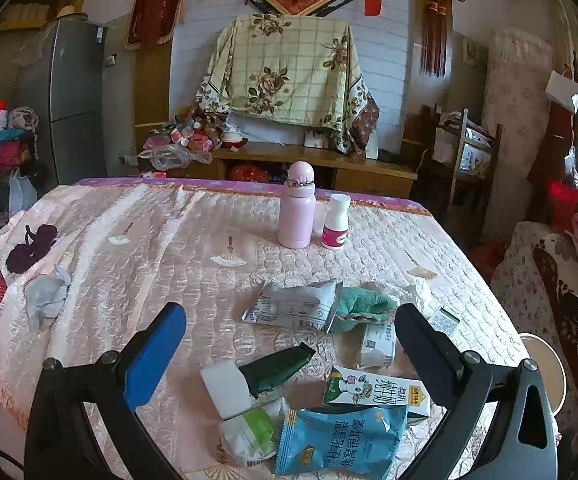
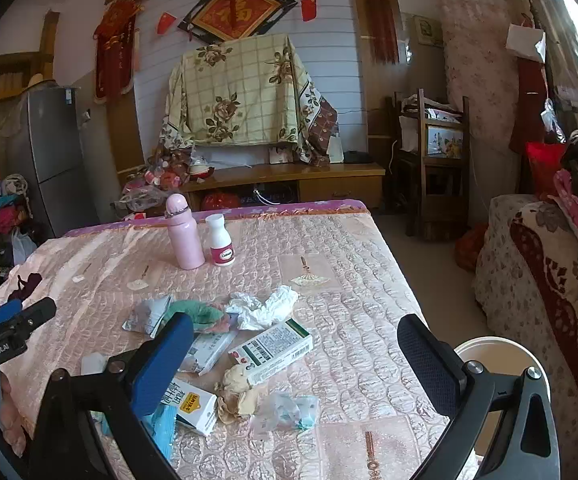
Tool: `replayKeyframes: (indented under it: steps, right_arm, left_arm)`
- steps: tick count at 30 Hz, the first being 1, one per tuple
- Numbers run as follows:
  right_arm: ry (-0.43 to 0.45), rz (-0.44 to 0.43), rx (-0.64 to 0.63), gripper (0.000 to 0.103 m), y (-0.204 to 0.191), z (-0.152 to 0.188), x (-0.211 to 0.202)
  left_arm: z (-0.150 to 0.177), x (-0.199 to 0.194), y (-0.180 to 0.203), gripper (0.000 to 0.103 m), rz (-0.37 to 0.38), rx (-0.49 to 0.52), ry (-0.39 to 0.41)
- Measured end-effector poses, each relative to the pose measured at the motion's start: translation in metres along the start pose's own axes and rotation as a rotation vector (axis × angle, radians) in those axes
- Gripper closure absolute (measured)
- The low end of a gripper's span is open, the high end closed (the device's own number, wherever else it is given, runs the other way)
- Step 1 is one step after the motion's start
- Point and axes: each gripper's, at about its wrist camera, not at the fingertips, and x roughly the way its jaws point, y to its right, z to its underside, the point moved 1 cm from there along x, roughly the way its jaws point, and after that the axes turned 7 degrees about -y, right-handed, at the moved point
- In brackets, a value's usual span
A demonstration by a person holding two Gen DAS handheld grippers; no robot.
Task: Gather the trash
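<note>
Left gripper (image 1: 289, 344): jaws spread wide, nothing between them, hovering over the near trash heap on the pink quilted table (image 1: 161, 248). Right gripper (image 2: 295, 342): likewise spread and empty, poised above the right half of the litter. Both read as a pre-grasp stance, held open to frame a target.

Left to right across the table, left wrist view:
- Grey crumpled rag (image 1: 47, 294) and dark purple knit piece (image 1: 33, 246) near the left edge, well apart from the main heap. Trash or not, cannot tell.
- White block (image 1: 225, 386) with a dark green tube (image 1: 275, 366) lying over it; the tube's long axis runs diagonally, its flat crimped end pointing up-right, away from the camera.
- Silver foil wrapper (image 1: 293, 306), flat, long axis roughly left-right.
- Blue snack bag (image 1: 341, 440) nearest the camera, touching the milk carton (image 1: 377, 392), which lies on its side, long axis left-right.
- Pink bottle (image 1: 297, 210) and white pill bottle (image 1: 335, 222) upright at the far edge, just beside each other; likely keepers, standing clear of the litter.

Right wrist view adds: crumpled white tissue (image 2: 263, 308); green-and-white box (image 2: 275, 350), flat, long axis diagonal, far end pointing up-right; clear plastic wrapper (image 2: 285, 410).

White bin (image 2: 501, 364) sits off the table's right edge, mouth up; probably placed there so the right gripper has a short drop.
</note>
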Motion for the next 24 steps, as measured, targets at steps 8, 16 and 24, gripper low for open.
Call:
replayKeyframes:
  steps: [8, 16, 24]
  right_arm:
    - [0.018, -0.011, -0.003, 0.000, -0.002, -0.002, -0.004]
    - [0.025, -0.011, 0.011, 0.000, -0.001, -0.009, -0.008]
    - [0.045, 0.001, 0.006, 0.000, -0.003, -0.013, -0.011]
  left_arm:
    - [-0.005, -0.011, 0.002, 0.000, 0.006, 0.006, 0.043]
    - [-0.011, -0.017, 0.005, 0.000, 0.002, 0.025, 0.060]
    - [-0.011, -0.015, 0.008, 0.000, 0.015, 0.029, 0.058]
